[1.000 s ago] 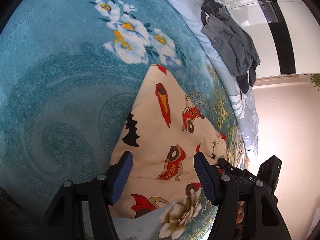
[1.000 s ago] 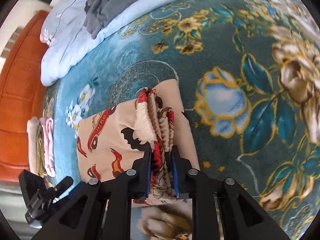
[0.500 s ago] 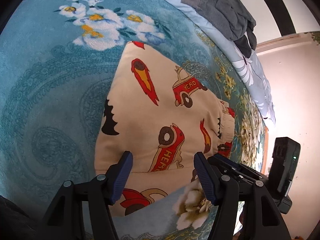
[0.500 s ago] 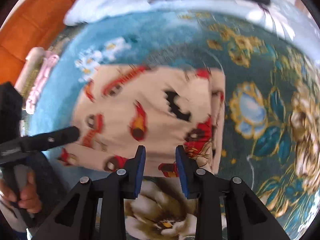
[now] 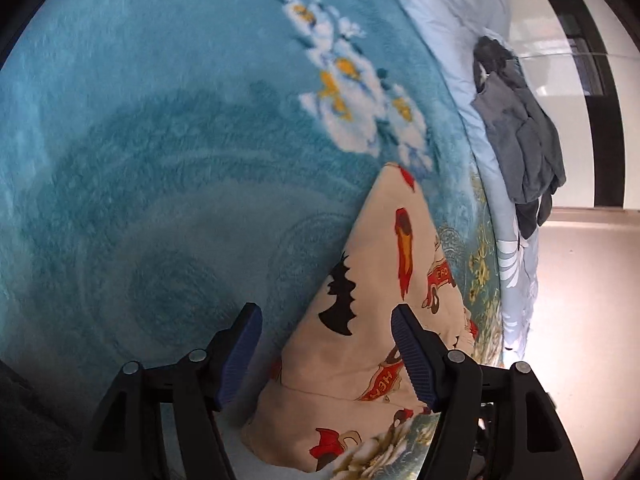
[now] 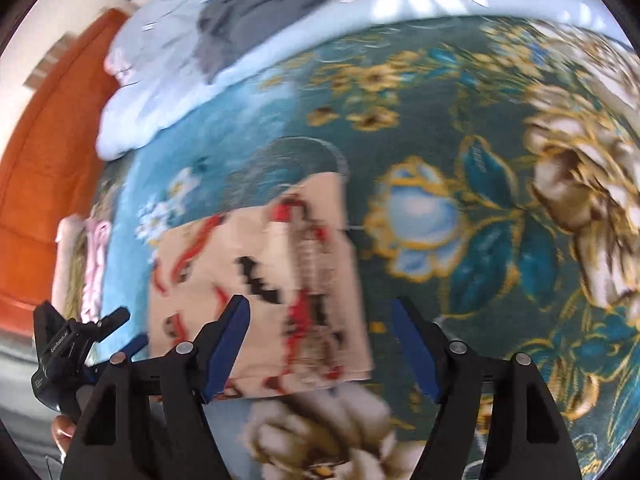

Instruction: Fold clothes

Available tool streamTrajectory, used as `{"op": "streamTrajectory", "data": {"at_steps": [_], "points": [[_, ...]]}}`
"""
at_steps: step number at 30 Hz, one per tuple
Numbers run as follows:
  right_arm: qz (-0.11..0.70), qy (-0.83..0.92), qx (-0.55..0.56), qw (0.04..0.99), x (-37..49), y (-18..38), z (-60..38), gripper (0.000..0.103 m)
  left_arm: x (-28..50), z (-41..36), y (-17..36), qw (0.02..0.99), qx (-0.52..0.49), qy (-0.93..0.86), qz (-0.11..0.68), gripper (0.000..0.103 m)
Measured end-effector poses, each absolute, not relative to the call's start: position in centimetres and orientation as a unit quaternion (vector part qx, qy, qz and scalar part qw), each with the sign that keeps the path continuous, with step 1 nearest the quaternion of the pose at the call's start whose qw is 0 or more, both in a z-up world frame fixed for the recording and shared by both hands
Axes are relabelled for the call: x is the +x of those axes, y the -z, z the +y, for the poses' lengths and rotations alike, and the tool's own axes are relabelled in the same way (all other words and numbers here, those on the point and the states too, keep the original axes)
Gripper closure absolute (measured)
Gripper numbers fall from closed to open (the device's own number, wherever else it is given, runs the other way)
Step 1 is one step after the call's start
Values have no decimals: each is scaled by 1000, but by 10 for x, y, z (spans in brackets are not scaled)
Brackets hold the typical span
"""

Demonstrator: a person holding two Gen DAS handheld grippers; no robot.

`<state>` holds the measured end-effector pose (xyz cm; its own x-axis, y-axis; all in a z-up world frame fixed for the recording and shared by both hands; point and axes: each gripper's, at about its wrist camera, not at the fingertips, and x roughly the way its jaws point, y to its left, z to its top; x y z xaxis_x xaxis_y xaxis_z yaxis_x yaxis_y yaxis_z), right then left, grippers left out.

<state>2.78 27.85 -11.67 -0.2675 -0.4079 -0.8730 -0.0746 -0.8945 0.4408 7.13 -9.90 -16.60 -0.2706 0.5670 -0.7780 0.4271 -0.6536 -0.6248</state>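
A folded cream garment with red cars and black bats (image 5: pixel 372 312) lies flat on the blue flowered blanket (image 5: pixel 160 160). It also shows, blurred, in the right wrist view (image 6: pixel 260 288). My left gripper (image 5: pixel 326 352) is open and empty over the garment's near left edge. My right gripper (image 6: pixel 320 348) is open wide and empty, just above the garment's near edge. The left gripper's body (image 6: pixel 68 344) shows at the lower left of the right wrist view.
A grey garment (image 5: pixel 520 136) lies crumpled on the pale blue quilt (image 5: pixel 452 12) at the far side. Folded pink and cream clothes (image 6: pixel 86 268) are stacked by the orange headboard (image 6: pixel 36 184). The bed's edge and floor (image 5: pixel 580 300) are at the right.
My right gripper has let go of the garment's bunched edge and opened wide. The garment now lies flat. The left wrist view has swung back to the left.
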Motion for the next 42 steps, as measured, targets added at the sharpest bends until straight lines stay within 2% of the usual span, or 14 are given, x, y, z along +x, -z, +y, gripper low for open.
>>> {"op": "streamTrajectory", "data": {"at_steps": [7, 10, 13, 15, 20, 22, 26, 28, 32, 34, 35, 36, 38, 42], "points": [[-210, 756, 607, 127, 20, 140, 277, 28, 53, -65, 167, 108, -618, -702, -338, 25], [-218, 761, 597, 133, 7, 142, 274, 23, 46, -58, 168, 129, -619, -705, -321, 17], [-233, 756, 593, 149, -3, 146, 268, 10, 40, -59, 171, 143, -615, -704, -325, 12], [-237, 759, 586, 158, -6, 145, 267, 10, 37, -61, 174, 153, -611, -697, -344, 6], [-269, 734, 589, 204, 3, 152, 258, 12, 36, -57, 172, 158, -614, -696, -339, 7], [-271, 734, 589, 202, 9, 152, 259, 20, 35, -53, 170, 158, -620, -698, -321, 8], [-301, 729, 591, 170, 21, 156, 276, 58, 36, -48, 167, 140, -630, -711, -279, 21], [-328, 716, 594, 163, 20, 161, 283, 60, 39, -52, 166, 130, -631, -712, -278, 27], [-316, 717, 604, 143, 7, 160, 276, 60, 46, -62, 167, 111, -628, -713, -290, 61], [-298, 722, 611, 128, 3, 156, 267, 61, 51, -66, 166, 109, -625, -712, -301, 69], [-292, 723, 613, 126, 3, 154, 266, 66, 53, -66, 165, 110, -622, -713, -304, 74], [-287, 724, 614, 125, 4, 152, 265, 71, 55, -66, 163, 112, -619, -717, -302, 76], [-283, 728, 612, 124, 6, 143, 263, 74, 58, -65, 157, 116, -612, -723, -298, 83], [-282, 739, 596, 135, 8, 120, 261, 75, 63, -69, 143, 130, -583, -741, -308, 88]]}}
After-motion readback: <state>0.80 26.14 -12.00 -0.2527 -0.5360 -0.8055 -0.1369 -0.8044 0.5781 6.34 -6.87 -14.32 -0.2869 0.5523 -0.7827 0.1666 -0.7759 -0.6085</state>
